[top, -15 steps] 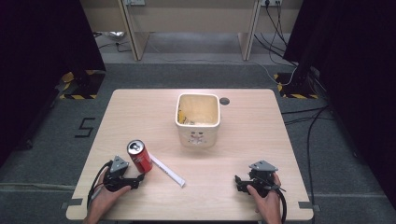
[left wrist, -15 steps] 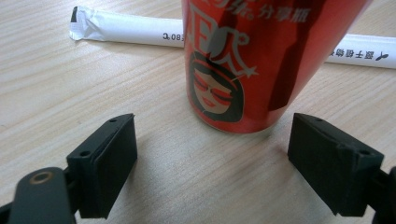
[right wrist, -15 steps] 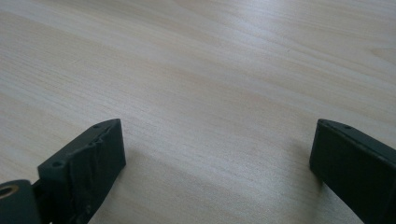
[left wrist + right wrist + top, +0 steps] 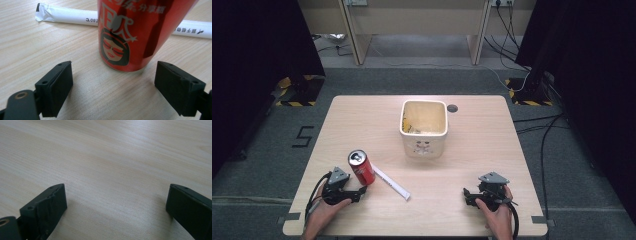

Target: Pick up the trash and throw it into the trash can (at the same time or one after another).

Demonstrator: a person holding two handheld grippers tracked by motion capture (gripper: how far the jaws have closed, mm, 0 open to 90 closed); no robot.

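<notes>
Scraps lie inside cream bin (image 4: 423, 131) on table (image 4: 362, 120).

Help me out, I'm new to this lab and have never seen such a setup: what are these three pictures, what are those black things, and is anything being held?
No robot here: a person sits at a wooden table with a hand-held two-jaw tool in each hand. The high view looks down from above; the left tool is at the lower left, the right tool at the lower right. The other two pictures come from cameras riding on each tool, looking along its black jaws.

On the table stand a red can, upright, a white paper-wrapped stick lying behind it, and a cream square bin in the middle.

Nothing is held. The left tool's jaws stand open just short of the can; the right tool's jaws are open over bare wood.
</notes>
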